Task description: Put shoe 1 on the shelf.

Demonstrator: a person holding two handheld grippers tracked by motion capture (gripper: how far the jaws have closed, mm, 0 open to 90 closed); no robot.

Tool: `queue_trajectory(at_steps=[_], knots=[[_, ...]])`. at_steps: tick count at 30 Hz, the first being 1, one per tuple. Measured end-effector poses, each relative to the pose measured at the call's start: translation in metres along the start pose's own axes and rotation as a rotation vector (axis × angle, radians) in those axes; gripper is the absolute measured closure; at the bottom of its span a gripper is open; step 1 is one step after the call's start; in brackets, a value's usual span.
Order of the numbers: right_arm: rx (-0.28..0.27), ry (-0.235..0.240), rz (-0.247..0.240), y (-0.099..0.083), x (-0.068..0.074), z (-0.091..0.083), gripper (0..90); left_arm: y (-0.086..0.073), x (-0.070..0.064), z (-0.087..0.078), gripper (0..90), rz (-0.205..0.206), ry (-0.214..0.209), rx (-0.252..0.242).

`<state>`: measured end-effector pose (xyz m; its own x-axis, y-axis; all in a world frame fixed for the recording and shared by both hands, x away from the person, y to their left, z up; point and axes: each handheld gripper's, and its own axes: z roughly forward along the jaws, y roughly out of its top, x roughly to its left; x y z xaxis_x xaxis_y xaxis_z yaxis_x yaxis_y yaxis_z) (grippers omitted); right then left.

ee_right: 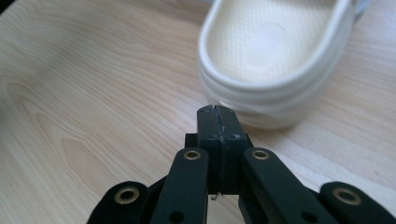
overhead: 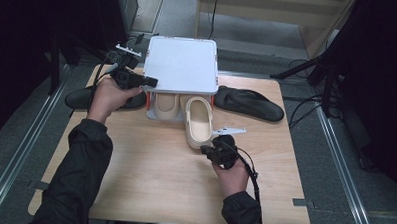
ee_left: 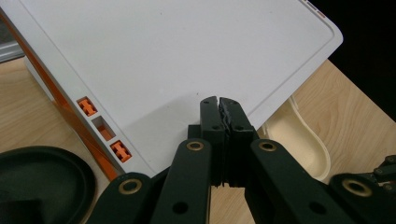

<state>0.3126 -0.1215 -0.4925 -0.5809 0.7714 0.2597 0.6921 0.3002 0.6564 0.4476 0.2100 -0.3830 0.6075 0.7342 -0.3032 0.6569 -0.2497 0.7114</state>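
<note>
Table (overhead: 149, 175), light wood. A white shoe box (overhead: 182, 64) with orange clips stands at the far edge; one cream clog (overhead: 164, 105) sits inside its open front. A black flip-flop (overhead: 250, 104) lies right of the box, another (overhead: 82, 99) left, partly behind my left hand. No readable writing anywhere. Second cream clog (overhead: 198, 123): ribbed sole, dimpled footbed, toe toward the box, heel toward me. My right gripper (overhead: 209, 149) is clenched, empty, just short of its heel. My left gripper (overhead: 150, 82) is clenched, empty, at the box lid's corner.

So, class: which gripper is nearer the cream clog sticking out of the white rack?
Right. The right gripper sits shut just behind the cream clog's heel; the left gripper is shut at the white rack's left edge.
</note>
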Motion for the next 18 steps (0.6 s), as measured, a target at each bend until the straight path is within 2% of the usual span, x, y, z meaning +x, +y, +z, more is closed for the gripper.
queue_trajectory(at_steps=[9,18], knots=[[0.021,-0.024,0.018,-0.001,-0.014,0.005,90.0,0.0,0.002,0.0,88.8,-0.007,-0.014,-0.003],[0.033,-0.019,0.019,0.005,-0.016,0.011,90.0,0.0,0.001,0.0,88.9,-0.002,-0.006,0.0]])
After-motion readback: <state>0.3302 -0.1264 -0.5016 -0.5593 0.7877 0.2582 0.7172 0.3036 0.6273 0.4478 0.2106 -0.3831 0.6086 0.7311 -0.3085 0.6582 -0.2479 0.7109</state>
